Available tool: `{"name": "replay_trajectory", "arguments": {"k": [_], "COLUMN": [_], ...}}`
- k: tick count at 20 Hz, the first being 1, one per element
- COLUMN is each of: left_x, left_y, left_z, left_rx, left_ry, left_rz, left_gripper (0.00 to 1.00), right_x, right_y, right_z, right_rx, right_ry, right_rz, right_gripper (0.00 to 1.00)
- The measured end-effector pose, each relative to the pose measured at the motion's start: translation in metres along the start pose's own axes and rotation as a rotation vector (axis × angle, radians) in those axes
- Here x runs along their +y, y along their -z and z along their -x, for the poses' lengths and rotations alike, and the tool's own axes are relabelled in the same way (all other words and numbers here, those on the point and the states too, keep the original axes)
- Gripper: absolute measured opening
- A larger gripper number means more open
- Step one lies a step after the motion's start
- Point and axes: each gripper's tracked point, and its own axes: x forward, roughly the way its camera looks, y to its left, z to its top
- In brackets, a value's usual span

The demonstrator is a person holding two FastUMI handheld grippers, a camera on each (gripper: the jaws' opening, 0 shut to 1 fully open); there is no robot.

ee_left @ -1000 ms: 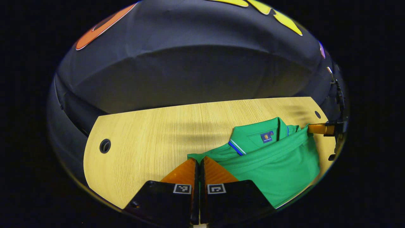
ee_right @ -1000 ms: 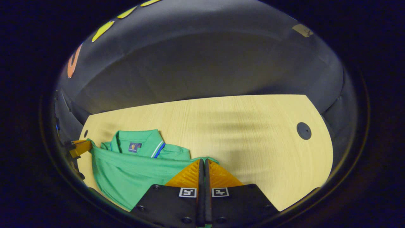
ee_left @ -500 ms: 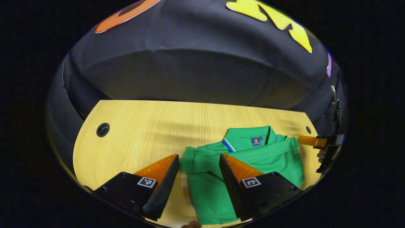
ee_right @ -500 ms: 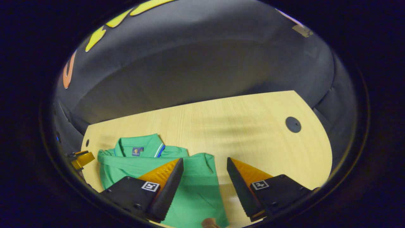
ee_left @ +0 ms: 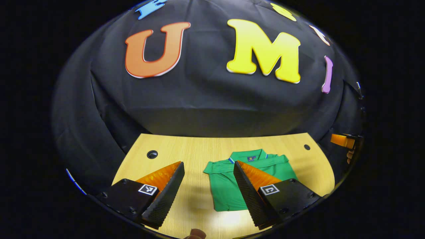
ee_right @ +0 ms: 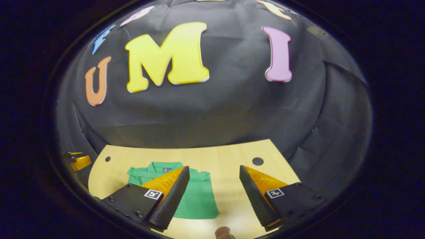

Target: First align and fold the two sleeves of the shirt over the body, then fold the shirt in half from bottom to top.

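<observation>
The green polo shirt [ee_left: 225,186] lies low and centre-right in the left gripper view as a compact rectangle, collar [ee_left: 247,155] at the far end, no sleeve sticking out and the bottom hem brought up near the collar; in my judgement both folds look done. The left gripper [ee_left: 207,184] hangs above the near edge with jaws wide apart, holding nothing. The right gripper [ee_right: 214,189], low in its own view, is likewise spread and empty. Under the shirt is a pale wooden table [ee_left: 196,156] with round cable holes [ee_left: 152,154], black cloth walling it behind
</observation>
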Motion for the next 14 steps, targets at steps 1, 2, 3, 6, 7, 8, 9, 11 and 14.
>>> {"name": "replay_trajectory", "arguments": {"k": [1, 2, 3, 6, 7, 8, 9, 11, 14], "left_x": [-0.007, -0.013, -0.017, -0.036, -0.039, -0.04, -0.042, -0.049, -0.057], "left_y": [-0.012, -0.022, -0.03, -0.049, -0.052, -0.053, -0.052, -0.051, -0.04], "left_z": [0.022, 0.043, 0.062, 0.121, 0.14, 0.157, 0.172, 0.201, 0.227], "left_rx": [-0.041, -0.082, -0.119, -0.218, -0.239, -0.259, -0.277, -0.319, -0.357], "left_ry": [0.006, 0.004, 0.002, -0.019, -0.028, -0.046, -0.063, -0.072, -0.084], "left_rz": [-0.004, -0.016, -0.029, -0.038, -0.036, -0.036, -0.031, -0.019, -0.038], "left_gripper": [0.96, 0.97, 0.97, 0.97, 0.97, 0.97, 0.97, 0.97, 0.89], "right_x": [0.006, 0.011, 0.015, 0.03, 0.031, 0.032, 0.035, 0.041, 0.045], "right_y": [-0.012, -0.018, -0.024, -0.03, -0.031, -0.032, -0.031, -0.017, 0.003], "right_z": [0.03, 0.058, 0.082, 0.136, 0.153, 0.167, 0.18, 0.2, 0.234], "right_rx": [-0.041, -0.081, -0.119, -0.212, -0.238, -0.267, -0.291, -0.312, -0.295], "right_ry": [-0.017, -0.033, -0.035, -0.057, -0.051, -0.034, -0.026, -0.027, -0.051], "right_rz": [0.005, 0.02, 0.036, 0.075, 0.088, 0.096, 0.106, 0.103, 0.079], "right_gripper": [0.97, 0.93, 0.93, 0.94, 0.94, 0.96, 0.97, 0.95, 0.97]}}
